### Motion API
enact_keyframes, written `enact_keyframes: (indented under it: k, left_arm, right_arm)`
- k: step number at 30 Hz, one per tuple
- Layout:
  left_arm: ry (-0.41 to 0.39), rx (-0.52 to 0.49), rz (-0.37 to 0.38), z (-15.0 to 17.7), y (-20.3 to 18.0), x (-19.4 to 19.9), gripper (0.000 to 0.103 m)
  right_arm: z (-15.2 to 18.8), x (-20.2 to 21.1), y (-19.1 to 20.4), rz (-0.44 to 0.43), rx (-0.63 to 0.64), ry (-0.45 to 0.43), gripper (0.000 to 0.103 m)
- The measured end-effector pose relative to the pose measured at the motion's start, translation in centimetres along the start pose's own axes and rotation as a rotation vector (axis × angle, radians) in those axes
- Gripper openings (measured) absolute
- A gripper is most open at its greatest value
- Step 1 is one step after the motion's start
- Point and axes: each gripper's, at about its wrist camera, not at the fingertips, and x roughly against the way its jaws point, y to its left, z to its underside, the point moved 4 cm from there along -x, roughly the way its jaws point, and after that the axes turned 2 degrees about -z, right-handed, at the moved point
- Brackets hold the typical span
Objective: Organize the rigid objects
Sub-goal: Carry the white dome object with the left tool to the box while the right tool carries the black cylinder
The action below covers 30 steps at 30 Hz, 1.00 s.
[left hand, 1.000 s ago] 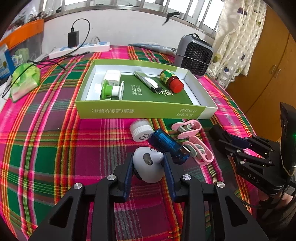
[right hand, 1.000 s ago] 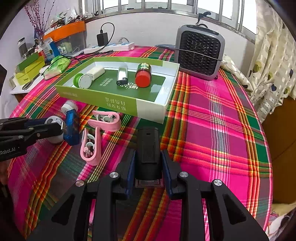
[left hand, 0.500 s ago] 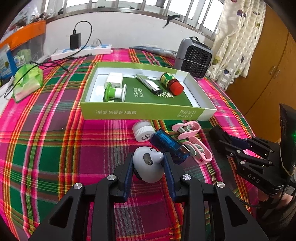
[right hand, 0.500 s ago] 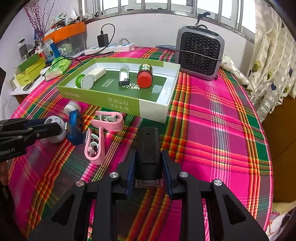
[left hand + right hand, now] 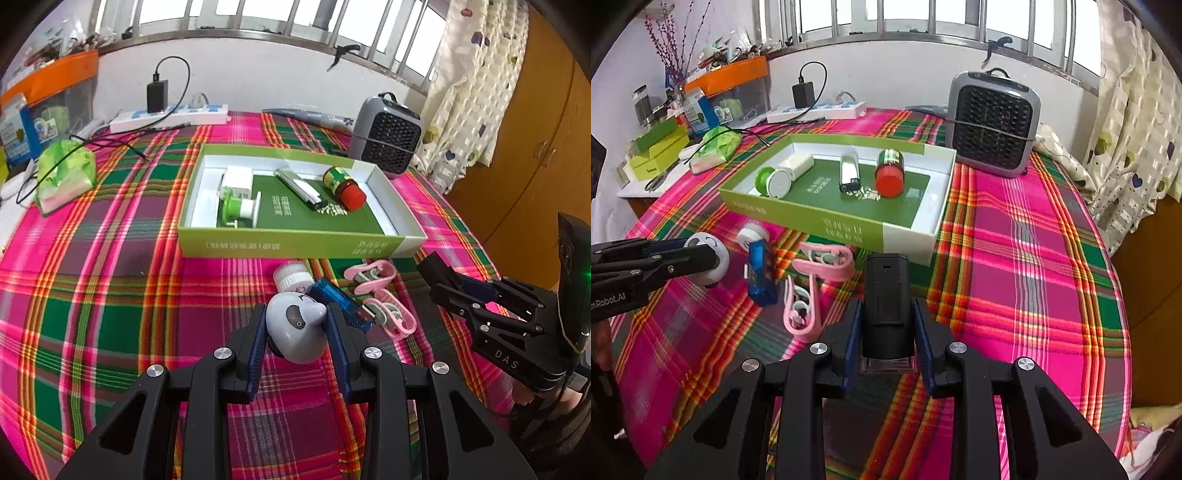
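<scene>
My left gripper [image 5: 297,325] is shut on a grey-white panda toy [image 5: 295,330] and holds it above the plaid cloth, in front of the green box [image 5: 288,245]. My right gripper [image 5: 886,321] is shut on a black rectangular device [image 5: 886,299], also in front of the box [image 5: 849,230]. The box holds a white charger [image 5: 238,181], a green-white spool [image 5: 238,210], a silver lighter [image 5: 299,188] and a red-capped jar [image 5: 345,186]. On the cloth lie a white cap [image 5: 291,275], a blue USB device [image 5: 340,304] and two pink clips [image 5: 371,273].
A grey fan heater [image 5: 995,123] stands behind the box at the right. A power strip [image 5: 170,112] with a charger and cables lies at the back left. A green bag [image 5: 64,175] sits at the left. The table edge runs along the right by a wooden cabinet.
Both grippers have risen and pulled back a little with their objects; the box and loose items look smaller and further away. Both grips are unchanged.
</scene>
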Motion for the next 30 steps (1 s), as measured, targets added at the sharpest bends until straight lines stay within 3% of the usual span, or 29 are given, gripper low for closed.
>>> enact_keyframes:
  k: [17, 30]
  left_arm:
    - [-0.042, -0.026, 0.001, -4.4, 0.0, -0.1, 0.031]
    - [-0.028, -0.051, 0.018, -7.3, -0.8, -2.9, 0.031]
  right_arm:
    - [-4.0, 0.1, -0.1, -0.006, 0.01, -0.037, 0.029]
    - [-8.1, -2.5, -2.0, 0.073, -0.012, -0.017, 0.029]
